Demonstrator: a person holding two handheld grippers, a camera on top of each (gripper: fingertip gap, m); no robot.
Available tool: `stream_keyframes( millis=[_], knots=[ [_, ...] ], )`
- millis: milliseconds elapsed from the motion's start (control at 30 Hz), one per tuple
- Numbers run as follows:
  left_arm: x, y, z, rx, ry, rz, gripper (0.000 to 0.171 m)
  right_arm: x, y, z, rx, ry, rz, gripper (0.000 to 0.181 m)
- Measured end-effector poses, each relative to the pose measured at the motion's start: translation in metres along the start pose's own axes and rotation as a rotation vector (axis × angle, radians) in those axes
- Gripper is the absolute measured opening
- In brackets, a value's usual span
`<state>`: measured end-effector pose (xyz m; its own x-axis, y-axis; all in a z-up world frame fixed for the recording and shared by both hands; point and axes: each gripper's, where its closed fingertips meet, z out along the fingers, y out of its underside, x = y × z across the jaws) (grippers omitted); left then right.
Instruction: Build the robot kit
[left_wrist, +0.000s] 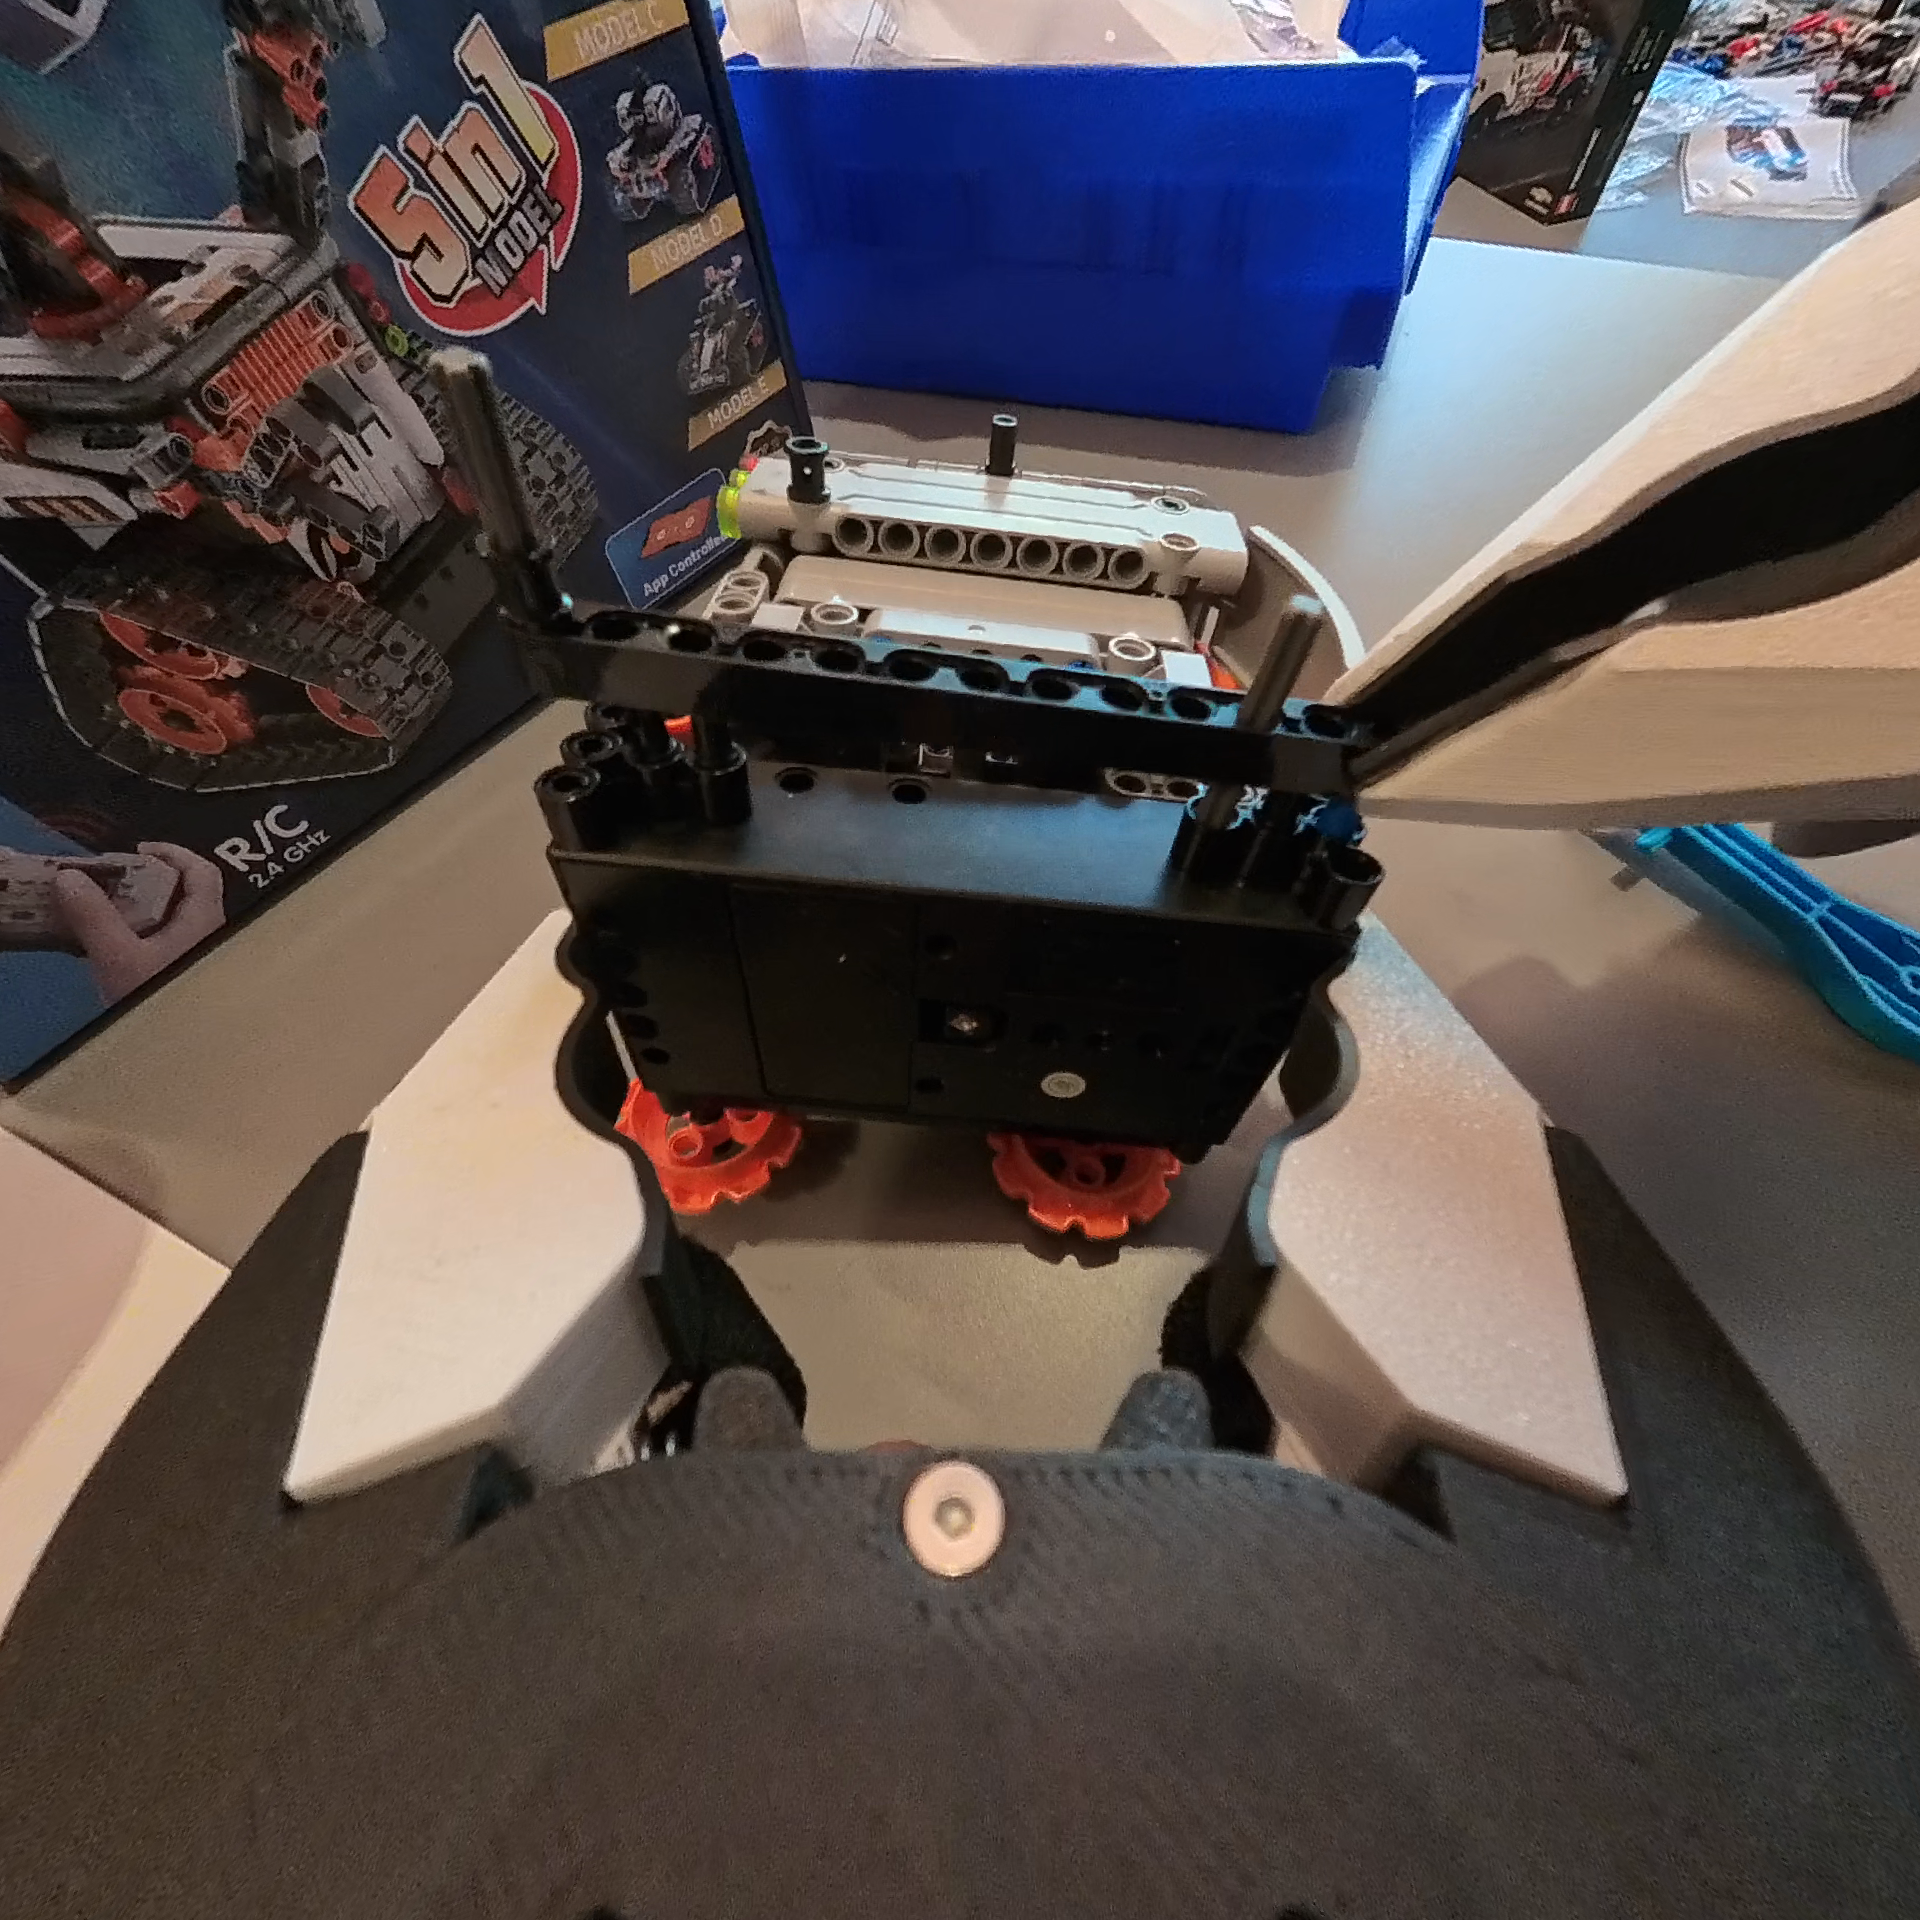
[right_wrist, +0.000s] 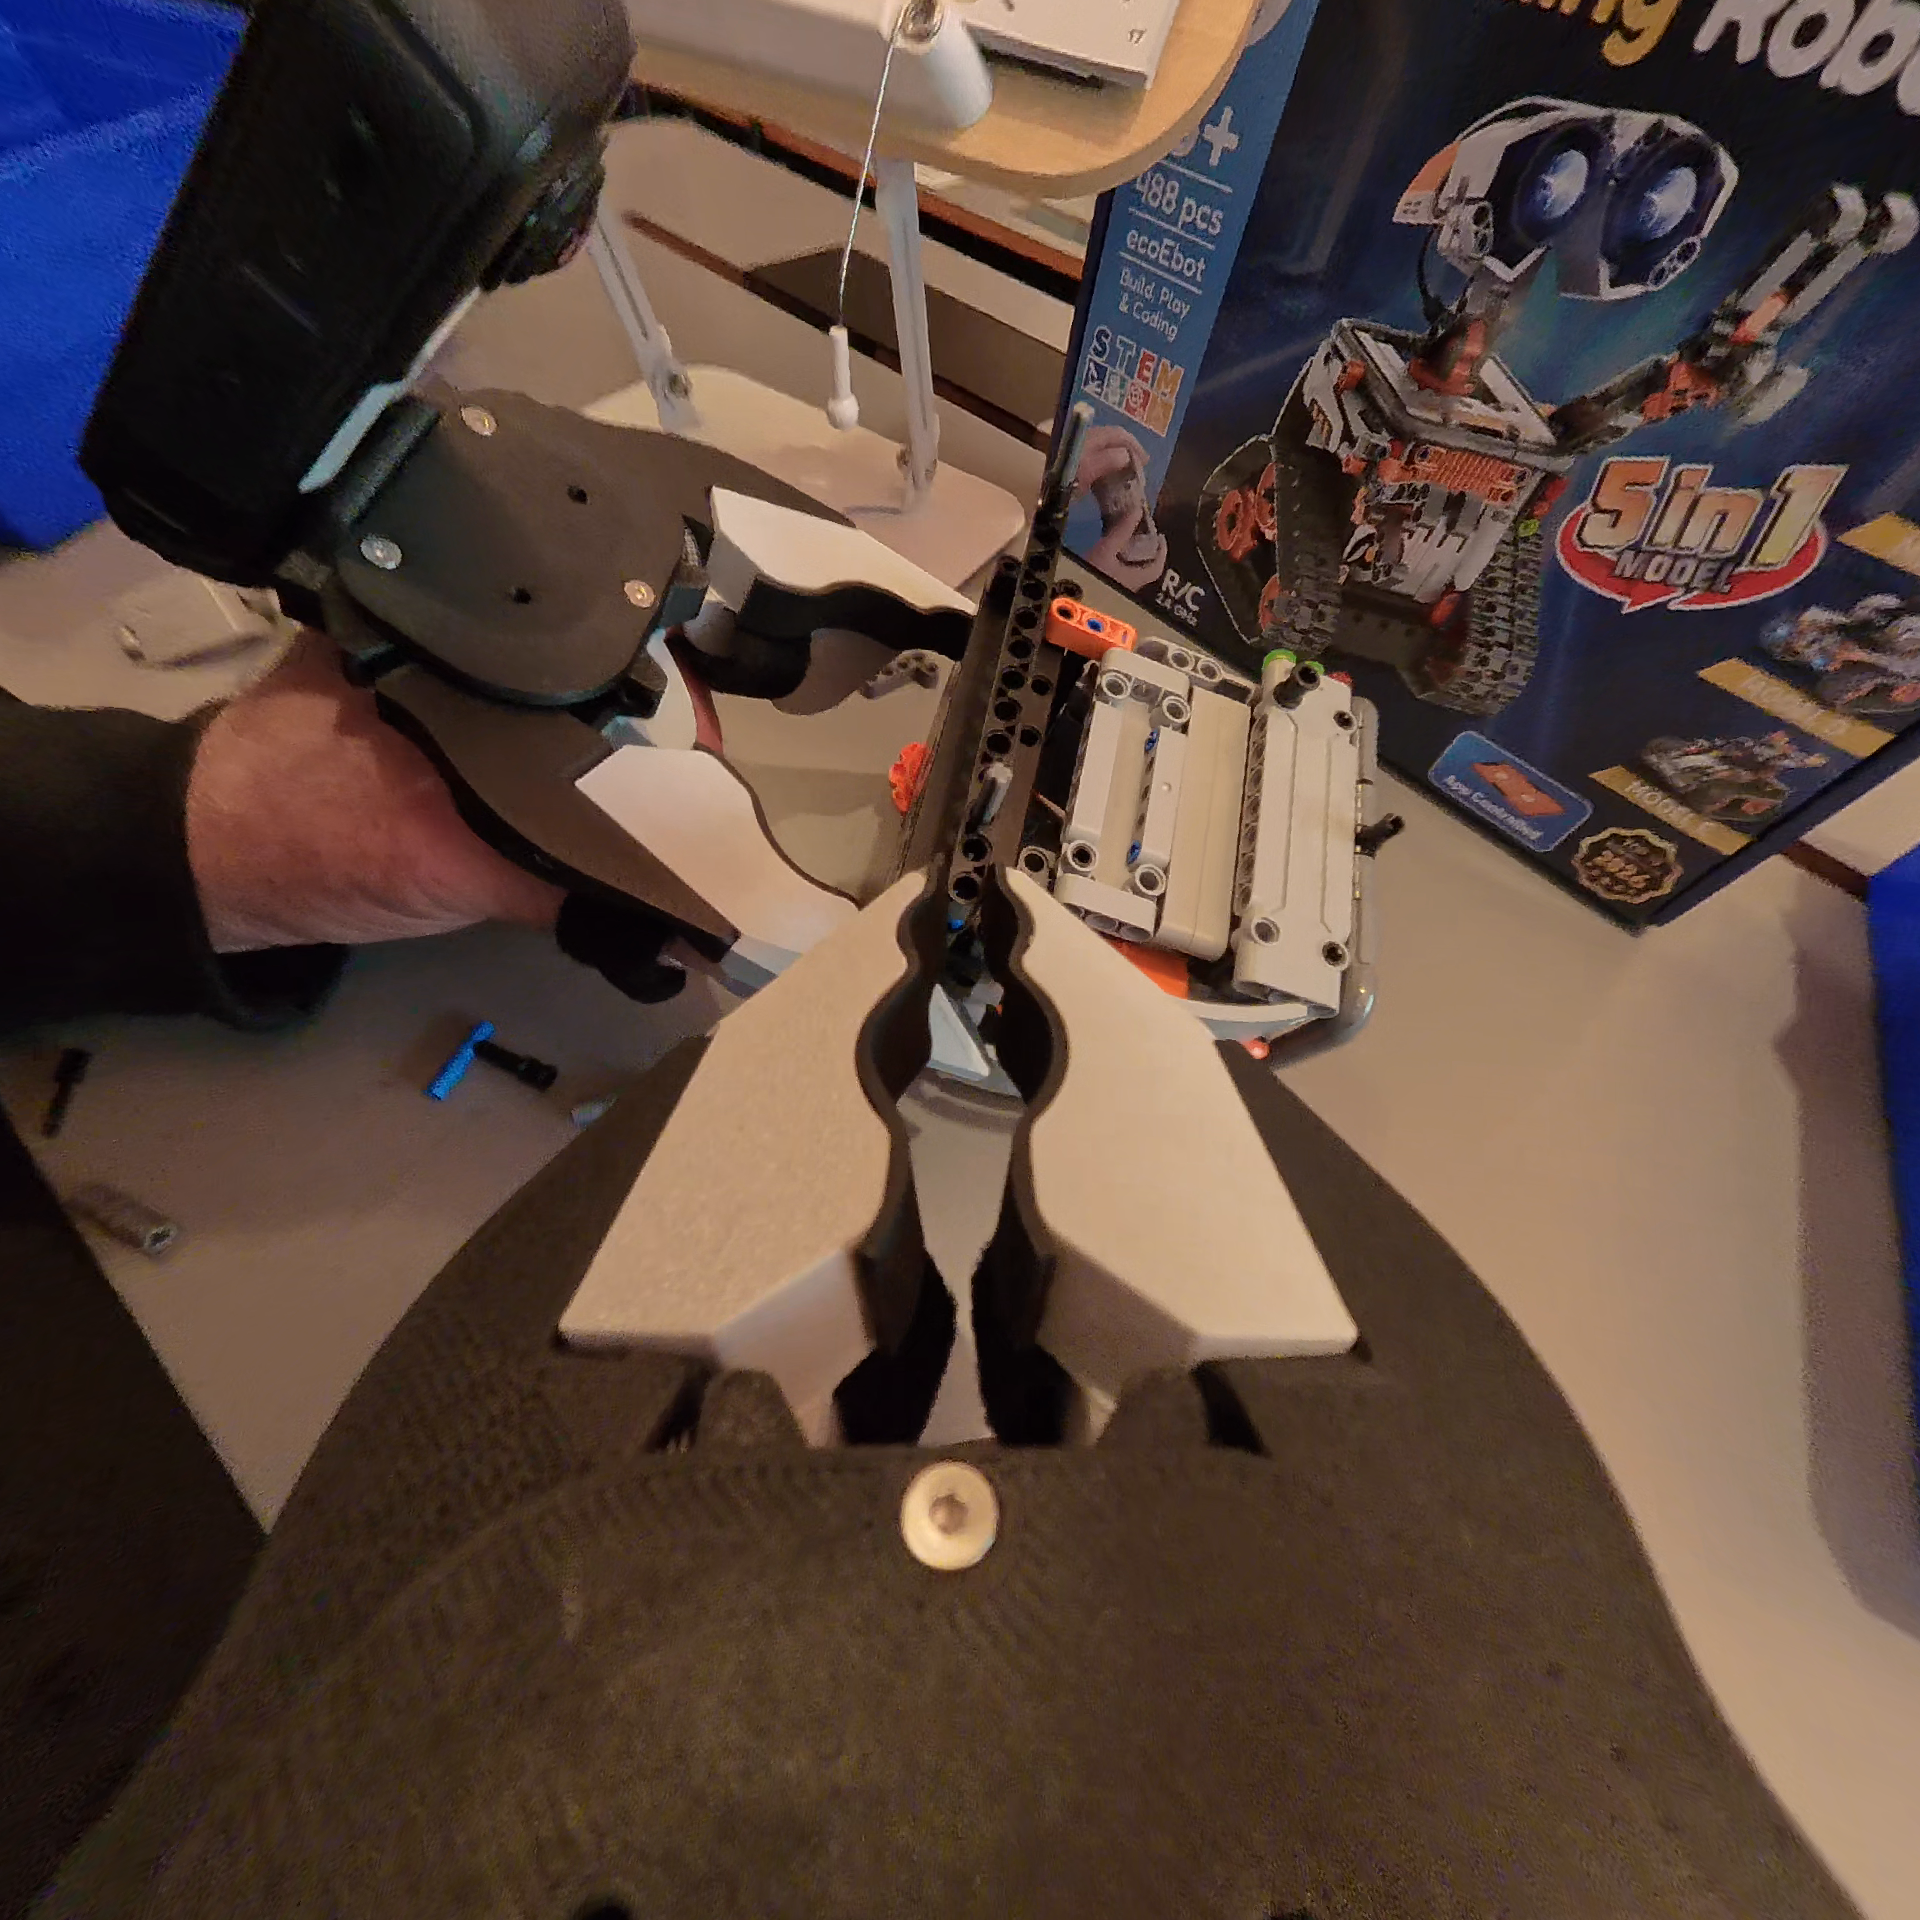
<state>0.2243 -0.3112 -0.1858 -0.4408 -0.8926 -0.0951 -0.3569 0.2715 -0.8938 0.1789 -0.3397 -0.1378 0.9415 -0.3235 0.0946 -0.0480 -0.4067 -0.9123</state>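
Two grippers held one brick-built model on the grey surface (left_wrist: 1558, 343).

At left the printed toy box (left_wrist: 312, 416) stood close beside the model; the left gripper (left_wrist: 951, 997) had its jaws pinched on the model's black block (left_wrist: 935, 987). The right gripper (right_wrist: 961, 914) had its jaws pressed on the end of the black holed beam (left_wrist: 935, 691). The blue bin (left_wrist: 1091, 208) closed off the far edge; bare surface lay open to the right.

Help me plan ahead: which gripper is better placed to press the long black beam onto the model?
Likely the right gripper: its jaws are shut on the end of the long black beam. The left gripper is occupied clamping the black block of the model.
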Motion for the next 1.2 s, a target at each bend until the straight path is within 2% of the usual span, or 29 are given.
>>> stream_keyframes(
  millis=[333, 400, 500, 600, 667, 733, 833, 967, 1033, 1100, 1200],
  knots=[
    [-0.001, 0.003, 0.000, -0.043, 0.012, -0.002, 0.130, 0.002, 0.000, 0.001, -0.006, -0.037, 0.086, 0.005],
    [0.001, 0.003, -0.006, -0.052, 0.064, -0.025, 0.129, 0.004, 0.000, 0.001, -0.008, -0.038, 0.092, 0.005],
    [0.010, -0.002, -0.016, -0.058, 0.218, -0.120, 0.142, 0.004, 0.000, 0.000, -0.016, -0.036, 0.081, 0.005],
    [0.008, -0.015, -0.027, -0.037, 0.356, -0.304, 0.134, 0.004, 0.001, 0.000, -0.017, -0.038, 0.085, 0.005],
    [0.000, -0.026, -0.031, 0.025, 0.373, -0.408, 0.120, 0.004, 0.001, 0.000, -0.015, -0.039, 0.086, 0.005],
    [-0.004, -0.029, -0.027, 0.026, 0.367, -0.486, 0.117, 0.003, 0.000, 0.001, -0.015, -0.041, 0.083, 0.005],
    [-0.008, -0.029, -0.021, 0.009, 0.312, -0.491, 0.113, 0.004, -0.001, 0.002, -0.026, -0.037, 0.076, 0.005],
    [-0.011, -0.028, -0.022, 0.015, 0.332, -0.531, 0.112, 0.004, -0.003, 0.005, -0.025, -0.047, 0.082, 0.005],
    [-0.018, -0.032, -0.029, 0.077, 0.390, -0.615, 0.106, 0.003, -0.003, 0.005, -0.031, -0.052, 0.084, 0.005],
    [-0.027, -0.035, -0.036, 0.128, 0.430, -0.701, 0.094, 0.003, -0.002, 0.005, -0.031, -0.052, 0.088, 0.005],
    [-0.024, -0.032, -0.030, 0.088, 0.358, -0.633, 0.095, 0.001, -0.003, 0.007, -0.035, -0.057, 0.085, 0.005]
  ],
)
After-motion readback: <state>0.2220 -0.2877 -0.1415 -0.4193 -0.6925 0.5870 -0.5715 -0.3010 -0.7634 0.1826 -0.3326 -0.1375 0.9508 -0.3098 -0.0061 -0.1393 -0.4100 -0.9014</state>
